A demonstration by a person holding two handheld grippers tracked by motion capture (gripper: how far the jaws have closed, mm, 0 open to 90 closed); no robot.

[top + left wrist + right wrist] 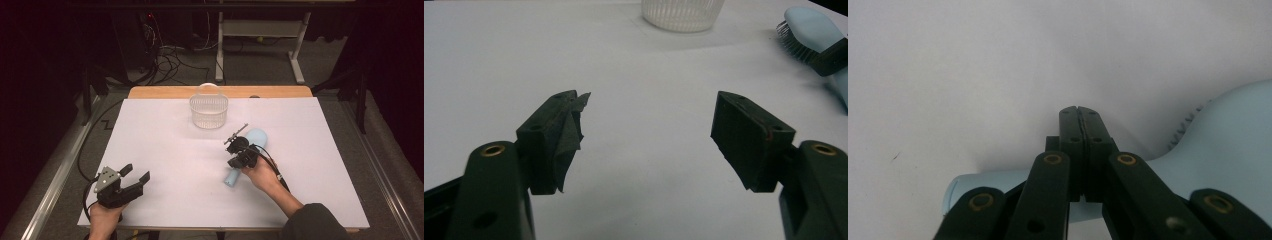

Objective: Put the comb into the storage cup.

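The brush (246, 153) is lying on the white table (165, 150) right of centre, well clear of every edge, head towards the basket (208, 111) sitting near the far edge. The right gripper (239, 148) is hovering over the brush's handle with jaws pressed together on nothing. The left gripper (137, 176) is waiting near the front-left corner, jaws apart and holding nothing, with open table lying between the two.

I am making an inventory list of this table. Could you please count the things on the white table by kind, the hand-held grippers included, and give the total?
Clear ribbed plastic basket: 1
Light blue hairbrush: 1
Hand-held grippers: 2, the left gripper with open jaws and the right gripper with closed jaws over the hairbrush
Total: 4
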